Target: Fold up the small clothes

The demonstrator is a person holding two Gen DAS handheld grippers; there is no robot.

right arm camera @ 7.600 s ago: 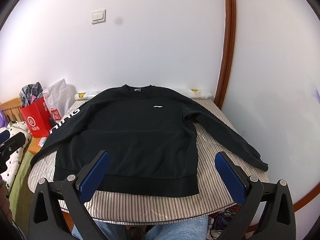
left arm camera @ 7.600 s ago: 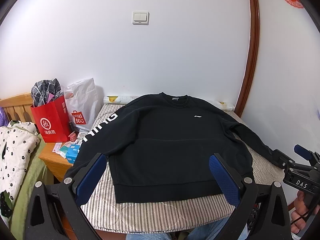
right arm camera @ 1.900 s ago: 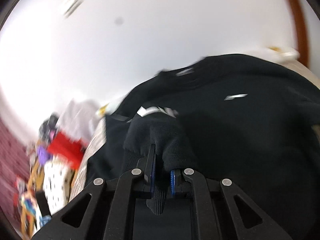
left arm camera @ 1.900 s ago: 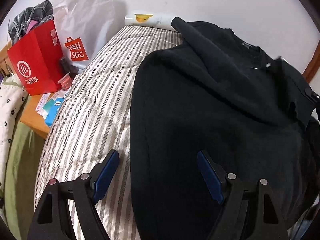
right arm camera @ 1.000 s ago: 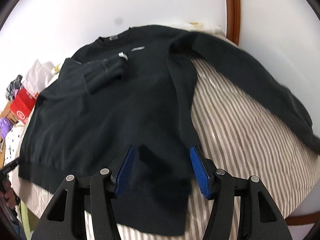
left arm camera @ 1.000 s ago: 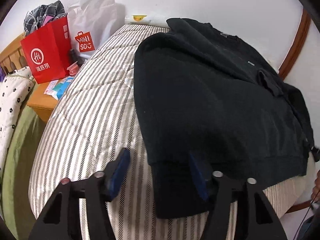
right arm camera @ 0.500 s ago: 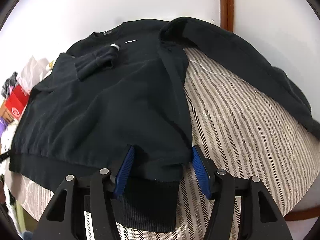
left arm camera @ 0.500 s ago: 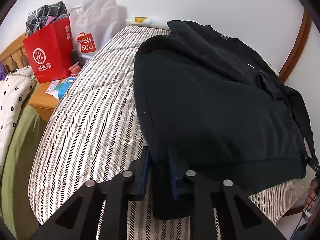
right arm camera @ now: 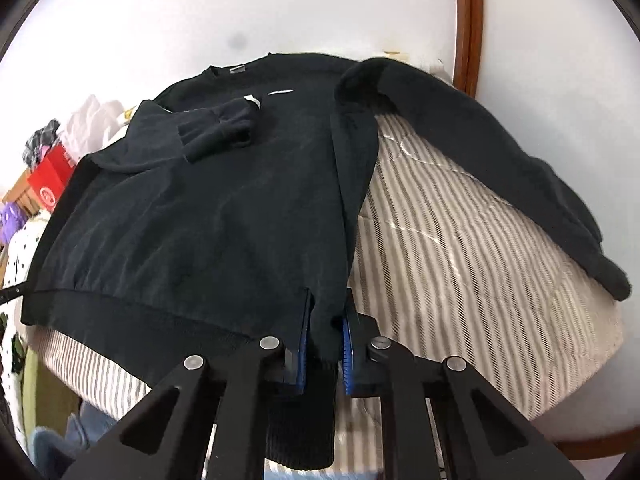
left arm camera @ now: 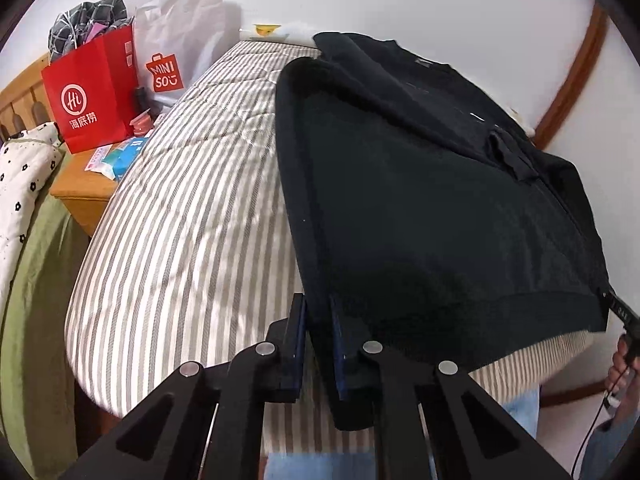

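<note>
Now that both have closed — a moment ago the right tool (right arm camera: 324, 344) gaped — left tool (left arm camera: 318, 344) and right each pinch a hem corner of the black sweatshirt (right arm camera: 224, 208) on the bed (left arm camera: 192, 216); bottom fold looks next.

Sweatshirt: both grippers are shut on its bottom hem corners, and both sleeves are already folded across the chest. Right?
Not quite. Only one sleeve of the sweatshirt lies across the chest; the right wrist view shows the other sleeve stretched out on the striped mattress.
</note>
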